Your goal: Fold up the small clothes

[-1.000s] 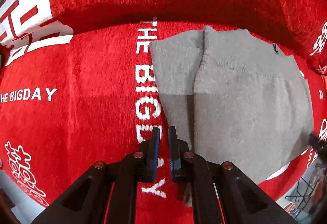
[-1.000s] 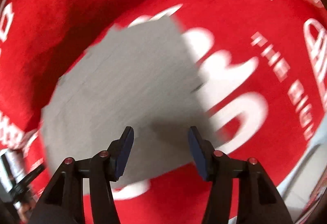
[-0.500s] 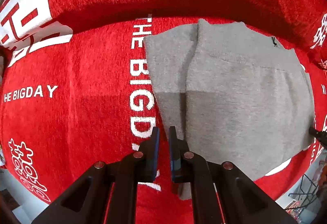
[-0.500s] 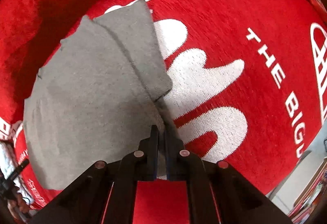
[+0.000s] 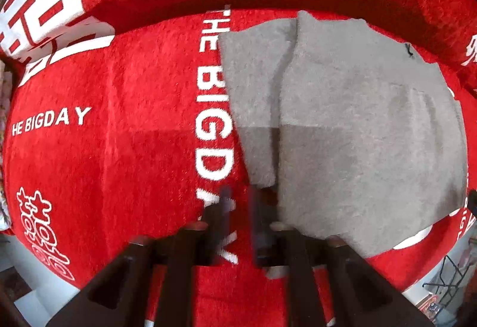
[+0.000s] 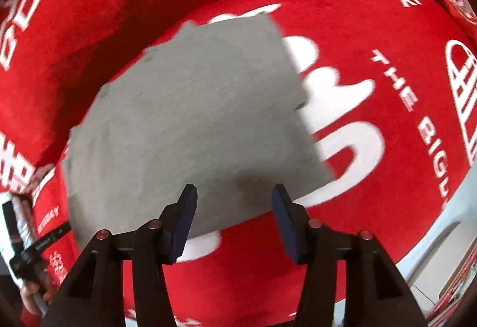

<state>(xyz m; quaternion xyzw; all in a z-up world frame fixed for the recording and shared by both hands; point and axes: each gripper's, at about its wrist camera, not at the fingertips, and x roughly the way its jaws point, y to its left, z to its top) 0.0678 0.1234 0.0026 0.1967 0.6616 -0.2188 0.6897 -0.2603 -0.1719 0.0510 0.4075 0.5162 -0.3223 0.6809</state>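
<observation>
Red cover (image 5: pixel 125 166) reads "THE BIGDAY" beside the grey garment (image 5: pixel 357 124)

Right gripper (image 6: pixel 234 215): black angled arms, round reddish screws, dark blue flat pads. Left gripper (image 5: pixel 238 216), lower centre, blurred, seemingly the same build.

Matt grey knit garment (image 5: pixel 357 124) lies on a plush, fuzzy red cover (image 5: pixel 119 148) with white lettering.

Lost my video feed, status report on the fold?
Left tongs just opening, nothing between them. Right tongs open, empty. Grey garment flat on red cover. Nothing in the way.
</observation>
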